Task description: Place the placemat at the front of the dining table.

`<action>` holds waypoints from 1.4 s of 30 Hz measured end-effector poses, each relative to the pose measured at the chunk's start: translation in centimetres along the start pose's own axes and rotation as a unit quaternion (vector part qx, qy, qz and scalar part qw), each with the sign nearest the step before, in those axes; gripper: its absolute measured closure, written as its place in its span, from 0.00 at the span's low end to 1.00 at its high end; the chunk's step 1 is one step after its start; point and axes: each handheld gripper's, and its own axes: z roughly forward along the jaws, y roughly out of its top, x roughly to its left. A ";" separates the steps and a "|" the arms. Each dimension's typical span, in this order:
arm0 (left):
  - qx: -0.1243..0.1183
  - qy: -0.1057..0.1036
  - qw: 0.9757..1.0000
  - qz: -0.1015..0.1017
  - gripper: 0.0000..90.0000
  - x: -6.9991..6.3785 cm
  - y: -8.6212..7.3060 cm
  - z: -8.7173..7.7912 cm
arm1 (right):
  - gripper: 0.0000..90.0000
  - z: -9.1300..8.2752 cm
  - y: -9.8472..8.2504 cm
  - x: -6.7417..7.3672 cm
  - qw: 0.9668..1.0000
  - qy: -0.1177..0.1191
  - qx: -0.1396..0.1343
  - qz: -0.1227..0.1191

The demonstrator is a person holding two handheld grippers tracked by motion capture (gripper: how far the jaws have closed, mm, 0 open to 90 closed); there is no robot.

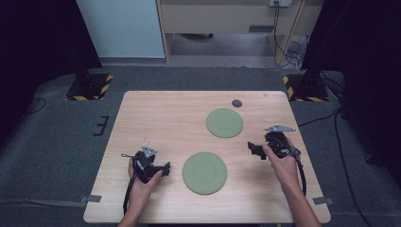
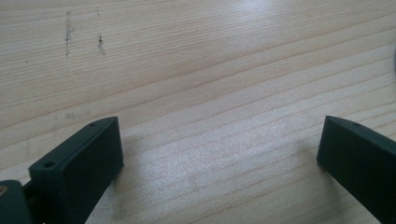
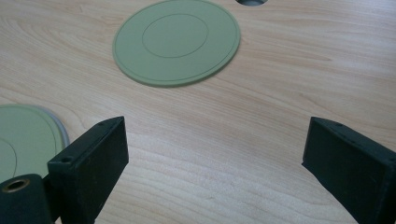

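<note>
Table (image 1: 156, 113) of pale wood, smooth, faintly glossy (grain visible); beside its middle, two matt green plates (image 1: 204, 172); matt black plastic jaws.

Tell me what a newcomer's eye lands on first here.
Two flat green discs on the pale wooden table: the near disc lies between the hands, the far disc beyond it toward the right. Flanking them, the left gripper and right gripper rest with jaws open, holding nothing.

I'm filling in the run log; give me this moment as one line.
left gripper: open, beside near plate | right gripper: open, apart from far plate | both plates flat on table, untouched
</note>
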 end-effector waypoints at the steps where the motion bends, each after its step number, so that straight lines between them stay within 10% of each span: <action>1: 0.000 0.000 1.000 0.000 0.00 0.0 0.0 0.0 | 0.08 0.0 -0.2 0.0 1.000 0.000 0.001 0.001; 29: 0.000 0.001 1.000 0.000 0.00 0.0 0.0 0.0 | 0.08 2.6 -4.6 1.0 0.999 0.003 0.036 -0.004; 42: -0.001 0.002 1.000 0.000 0.00 -0.1 0.0 0.0 | 0.06 4.4 -5.8 2.2 0.999 -0.047 0.023 -0.009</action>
